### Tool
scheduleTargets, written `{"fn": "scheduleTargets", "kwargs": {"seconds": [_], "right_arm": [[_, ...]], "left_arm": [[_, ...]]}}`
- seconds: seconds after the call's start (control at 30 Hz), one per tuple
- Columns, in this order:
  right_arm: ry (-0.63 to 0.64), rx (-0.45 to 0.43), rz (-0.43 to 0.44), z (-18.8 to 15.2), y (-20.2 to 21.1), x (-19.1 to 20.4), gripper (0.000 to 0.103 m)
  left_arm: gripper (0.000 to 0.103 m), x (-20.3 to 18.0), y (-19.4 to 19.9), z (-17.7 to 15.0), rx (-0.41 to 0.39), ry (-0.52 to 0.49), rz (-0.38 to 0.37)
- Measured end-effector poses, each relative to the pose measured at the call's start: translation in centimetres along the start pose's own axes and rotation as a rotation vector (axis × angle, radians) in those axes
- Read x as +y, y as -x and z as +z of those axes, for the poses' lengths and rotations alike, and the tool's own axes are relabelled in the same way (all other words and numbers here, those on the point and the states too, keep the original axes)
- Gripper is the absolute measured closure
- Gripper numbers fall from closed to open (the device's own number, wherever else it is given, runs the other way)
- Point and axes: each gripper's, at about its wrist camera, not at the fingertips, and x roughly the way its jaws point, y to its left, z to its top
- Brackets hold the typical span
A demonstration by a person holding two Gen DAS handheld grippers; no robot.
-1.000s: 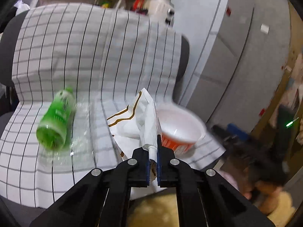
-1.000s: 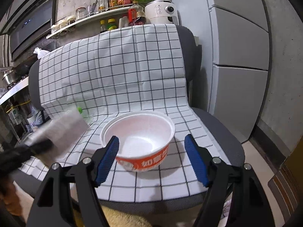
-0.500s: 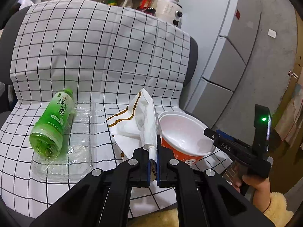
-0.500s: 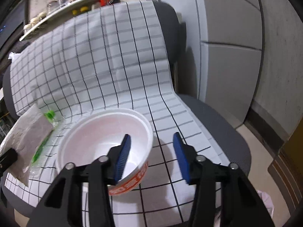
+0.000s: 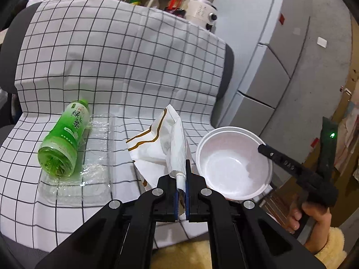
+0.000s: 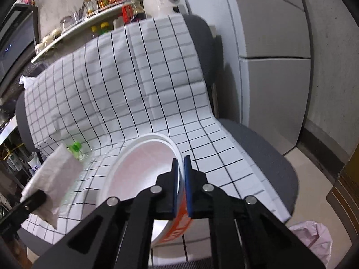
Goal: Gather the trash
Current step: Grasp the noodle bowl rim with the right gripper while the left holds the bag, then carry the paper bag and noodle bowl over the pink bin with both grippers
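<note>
My left gripper [image 5: 182, 174] is shut on a white paper bag with brown stripes [image 5: 161, 143], held up over the checked cloth. My right gripper [image 6: 181, 163] is shut on the rim of a white foam noodle bowl with an orange side [image 6: 139, 179], tilting it up off the chair seat. The bowl [image 5: 231, 163] and the right gripper [image 5: 264, 149] also show in the left wrist view. A green tea bottle [image 5: 64, 137] lies on a clear plastic tray [image 5: 89, 168] at the left. The bag also shows at the left of the right wrist view [image 6: 56, 179].
A checked cloth [image 5: 112, 67] covers a grey chair [image 6: 258, 157]. A pink bag-lined bin [image 6: 314, 239] stands on the floor at the right. Grey cabinets [image 6: 276, 44] are behind. A shelf of bottles [image 6: 89, 4] and a white appliance [image 6: 166, 2] stand behind the chair.
My right gripper has closed on the bowl's rim and tipped the bowl up. My left gripper still holds the paper bag, and has shifted a little.
</note>
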Motion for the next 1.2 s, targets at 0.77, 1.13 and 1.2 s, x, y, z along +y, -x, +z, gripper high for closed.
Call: {"fn": "scheduleTargets", "kwargs": {"seconds": [0.77,1.13,1.2], "right_arm": [[-0.278,-0.228,-0.478,-5.3,21.5,-19.1,0.097],[-0.304,-0.279,-0.531,-6.6,22.5,-23.0,0.097],[-0.318,-0.269,-0.534,-7.0,22.2,-23.7,0.097]], "left_arm": [[0.099,-22.7,-7.9,-11.9,0.322,-0.444,-0.448],[0.095,-28.5,-12.6,-15.7,0.391,-0.513,-0.521],[0.089,-28.9,-13.8,-16.1,0.412,-0.509,-0.512]]}}
